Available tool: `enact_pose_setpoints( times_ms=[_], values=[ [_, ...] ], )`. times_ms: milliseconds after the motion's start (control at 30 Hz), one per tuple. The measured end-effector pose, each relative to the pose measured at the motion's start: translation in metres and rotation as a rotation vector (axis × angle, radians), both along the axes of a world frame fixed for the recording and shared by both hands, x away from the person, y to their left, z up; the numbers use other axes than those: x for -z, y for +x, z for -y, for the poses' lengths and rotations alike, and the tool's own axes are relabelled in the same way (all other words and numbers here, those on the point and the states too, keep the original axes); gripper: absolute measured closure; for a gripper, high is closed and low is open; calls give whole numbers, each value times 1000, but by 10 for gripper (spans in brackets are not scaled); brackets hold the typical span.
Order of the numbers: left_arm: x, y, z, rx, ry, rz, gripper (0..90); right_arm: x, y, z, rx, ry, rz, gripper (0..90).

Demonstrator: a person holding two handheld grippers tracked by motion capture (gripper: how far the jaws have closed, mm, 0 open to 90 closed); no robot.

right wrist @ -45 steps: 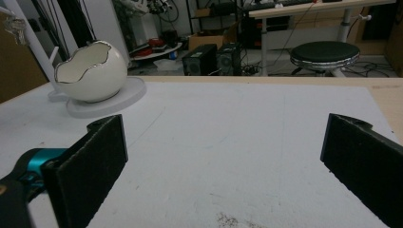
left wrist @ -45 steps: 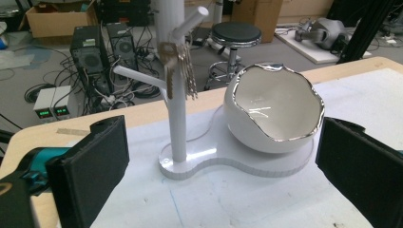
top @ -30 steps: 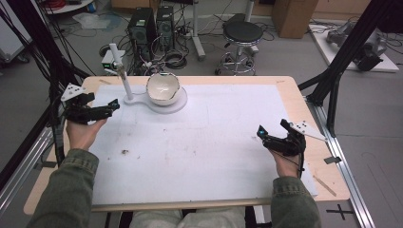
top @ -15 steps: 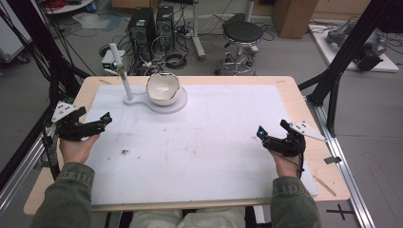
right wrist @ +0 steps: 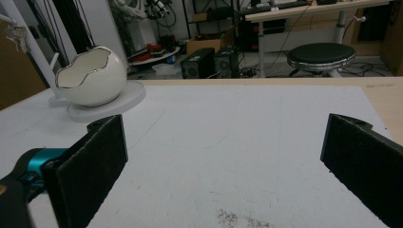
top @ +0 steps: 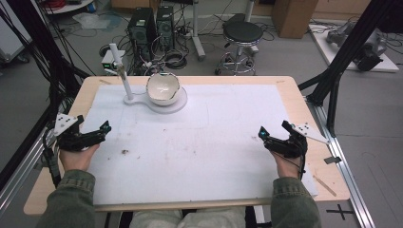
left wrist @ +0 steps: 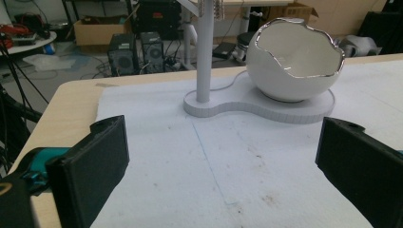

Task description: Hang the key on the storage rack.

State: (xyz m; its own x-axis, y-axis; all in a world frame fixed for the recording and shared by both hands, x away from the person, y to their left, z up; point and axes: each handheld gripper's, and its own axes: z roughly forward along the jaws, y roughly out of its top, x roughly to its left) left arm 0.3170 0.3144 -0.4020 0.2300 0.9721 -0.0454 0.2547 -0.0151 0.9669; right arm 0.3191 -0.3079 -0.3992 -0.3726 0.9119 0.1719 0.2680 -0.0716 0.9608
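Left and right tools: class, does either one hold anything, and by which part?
Nothing is held. The left tool and right tool both stand open over the white mat, apart from the egg-shaped bowl.

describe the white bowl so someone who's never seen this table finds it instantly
Start at the white mat covering the wooden table, and go to its far left corner, where a flat white stand sits. The bowl rests on the stand's round pad, beside a thin upright post. It looks like a cracked-open eggshell: glossy white, with a jagged silver-edged rim.
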Motion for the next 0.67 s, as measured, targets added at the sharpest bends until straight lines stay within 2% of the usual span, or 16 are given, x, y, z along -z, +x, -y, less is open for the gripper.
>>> enact_pose_setpoints(
  times_ms=[67,100,333,500,600,667],
  values=[
    [3,-2,0,5,4,0,42,0,0,0,0,-3,4,6],
    [4,-4,1,2,-2,13,42,0,0,0,0,0,1,6],
    [11,-17,-2,-1,-29,20,42,1,0,0,-2,-4,4,6],
    [15,-27,-3,34,-21,14,42,1,-1,-1,1,-1,1,6],
    [14,-29,-3,42,-27,39,43,1,-1,-1,-1,2,0,6],
    [14,-29,-3,46,-35,38,43,1,-1,-1,2,-1,0,6]
  ],
)
